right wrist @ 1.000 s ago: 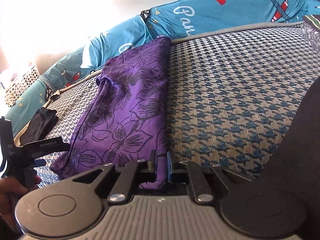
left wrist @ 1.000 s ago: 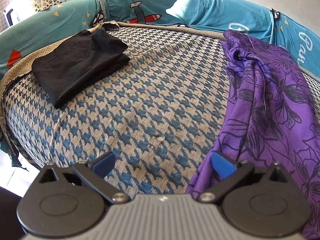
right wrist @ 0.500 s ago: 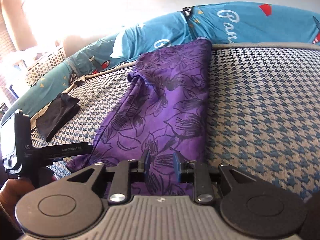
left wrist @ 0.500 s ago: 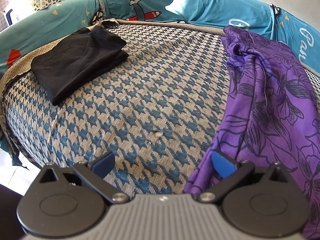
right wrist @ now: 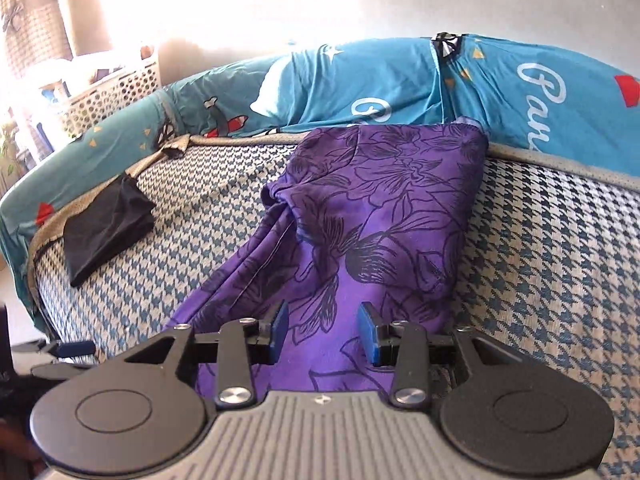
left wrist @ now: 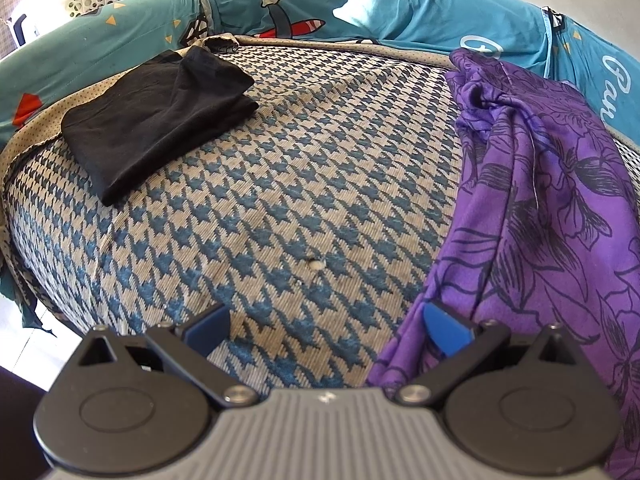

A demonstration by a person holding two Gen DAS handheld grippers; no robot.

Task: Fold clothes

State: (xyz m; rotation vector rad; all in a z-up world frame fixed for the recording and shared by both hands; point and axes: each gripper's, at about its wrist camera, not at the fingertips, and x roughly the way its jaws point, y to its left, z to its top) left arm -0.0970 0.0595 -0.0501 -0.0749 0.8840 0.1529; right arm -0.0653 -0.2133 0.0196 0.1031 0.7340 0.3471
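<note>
While the purple garment [right wrist: 372, 216] lay lengthwise on the bed [left wrist: 280, 184], the right gripper [right wrist: 323, 330] was opening over it, pinching nothing, and the left gripper [left wrist: 326, 330] waited spread at its edge, presumably for the next fold.

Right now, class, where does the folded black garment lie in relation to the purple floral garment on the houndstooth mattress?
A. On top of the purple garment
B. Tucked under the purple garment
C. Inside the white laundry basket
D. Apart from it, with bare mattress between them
D: the folded black garment lies by itself near one edge of the houndstooth mattress, and a wide stretch of bare pattern separates it from the purple floral garment.
</note>
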